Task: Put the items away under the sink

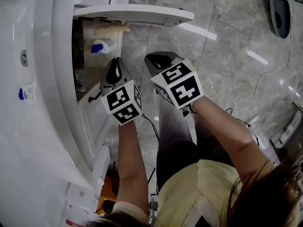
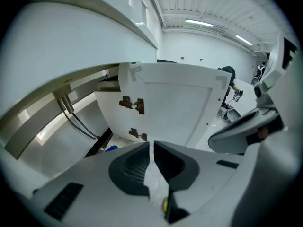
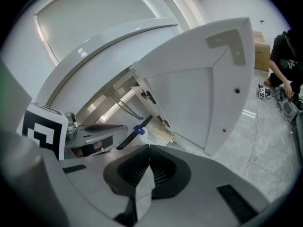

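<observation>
Seen from above, a person wears a pale yellow top (image 1: 201, 186) with short sleeves and dark, finely ribbed leggings (image 1: 176, 131); dark hair (image 1: 265, 197) falls at the lower right. The left gripper (image 1: 115, 63) and right gripper (image 1: 154, 59) have smooth grey shells with dark, ribbed pads (image 2: 135, 167). Each carries a cube of black-and-white square markers: the left cube (image 1: 124, 103) and the right cube (image 1: 179, 85). A thin black cable (image 1: 150, 123) trails from the left one.

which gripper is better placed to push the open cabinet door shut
Probably the right. The right gripper sits nearer the free edge of the open cabinet door, jaws shut and empty. The left gripper, also shut, is by the hinge side, facing the cabinet opening.
</observation>
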Available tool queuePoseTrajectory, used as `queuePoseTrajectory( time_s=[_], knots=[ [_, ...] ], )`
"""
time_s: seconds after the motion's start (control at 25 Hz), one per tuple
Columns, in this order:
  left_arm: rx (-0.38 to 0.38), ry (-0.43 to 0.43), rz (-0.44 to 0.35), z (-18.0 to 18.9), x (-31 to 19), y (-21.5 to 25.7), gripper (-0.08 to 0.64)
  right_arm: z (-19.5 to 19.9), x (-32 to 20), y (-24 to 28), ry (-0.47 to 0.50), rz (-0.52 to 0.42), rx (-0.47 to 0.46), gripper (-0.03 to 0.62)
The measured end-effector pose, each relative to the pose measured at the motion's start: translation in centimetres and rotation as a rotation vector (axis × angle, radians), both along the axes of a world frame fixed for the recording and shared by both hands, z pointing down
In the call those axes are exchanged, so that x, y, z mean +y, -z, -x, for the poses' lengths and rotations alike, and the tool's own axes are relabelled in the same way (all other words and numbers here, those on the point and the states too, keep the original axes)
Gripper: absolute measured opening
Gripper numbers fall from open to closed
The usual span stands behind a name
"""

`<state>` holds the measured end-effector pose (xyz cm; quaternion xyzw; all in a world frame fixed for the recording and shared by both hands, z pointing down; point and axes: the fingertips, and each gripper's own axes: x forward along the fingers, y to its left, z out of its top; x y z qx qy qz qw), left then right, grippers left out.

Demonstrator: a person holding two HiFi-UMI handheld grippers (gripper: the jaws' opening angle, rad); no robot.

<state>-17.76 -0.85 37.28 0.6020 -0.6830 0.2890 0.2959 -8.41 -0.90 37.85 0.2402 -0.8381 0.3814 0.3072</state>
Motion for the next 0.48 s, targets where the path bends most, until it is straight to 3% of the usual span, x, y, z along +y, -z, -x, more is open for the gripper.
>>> queuePoseTrajectory(
  time_s=[0.48],
  knots=[
    [0.032,0.050,-0.028,-2.5,3.8,7.2,0.055,-3.5,-0.1,6.0,-0.037,-0.085,-0.007,0.026]
  ],
)
